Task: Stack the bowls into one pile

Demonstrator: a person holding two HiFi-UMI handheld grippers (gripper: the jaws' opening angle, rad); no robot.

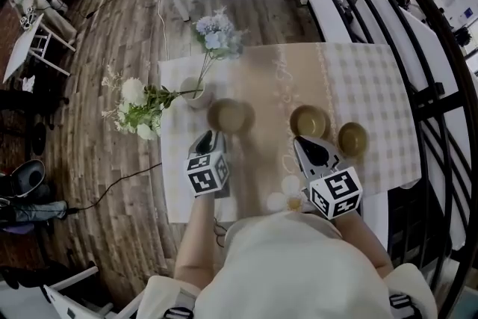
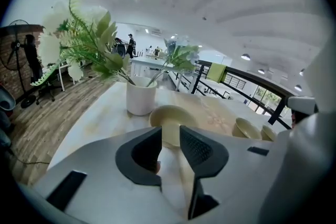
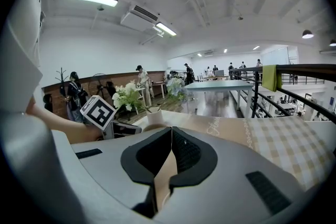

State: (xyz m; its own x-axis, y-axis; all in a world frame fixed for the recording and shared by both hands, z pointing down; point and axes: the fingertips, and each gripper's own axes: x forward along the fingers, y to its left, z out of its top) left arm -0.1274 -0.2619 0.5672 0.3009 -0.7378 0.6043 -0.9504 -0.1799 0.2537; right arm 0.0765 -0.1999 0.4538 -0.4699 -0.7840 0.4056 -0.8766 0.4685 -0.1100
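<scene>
Three tan bowls stand on the cloth-covered table (image 1: 373, 86): a left bowl (image 1: 230, 116) beside the vase, a middle bowl (image 1: 309, 120) and a smaller right bowl (image 1: 352, 138). My left gripper (image 1: 211, 137) sits just short of the left bowl's near rim, open, with nothing between its fingers. In the left gripper view that bowl (image 2: 169, 115) lies straight beyond the open left gripper (image 2: 170, 132), and the other two bowls (image 2: 247, 128) sit to the right. My right gripper (image 1: 301, 143) is just short of the middle bowl. In the right gripper view the right gripper (image 3: 171, 132) is shut and empty.
A white vase (image 1: 198, 95) with white and blue flowers (image 1: 138, 108) stands left of the left bowl, close to my left gripper. A black railing (image 1: 437, 71) runs along the table's right side. Wooden floor lies to the left and beyond the table.
</scene>
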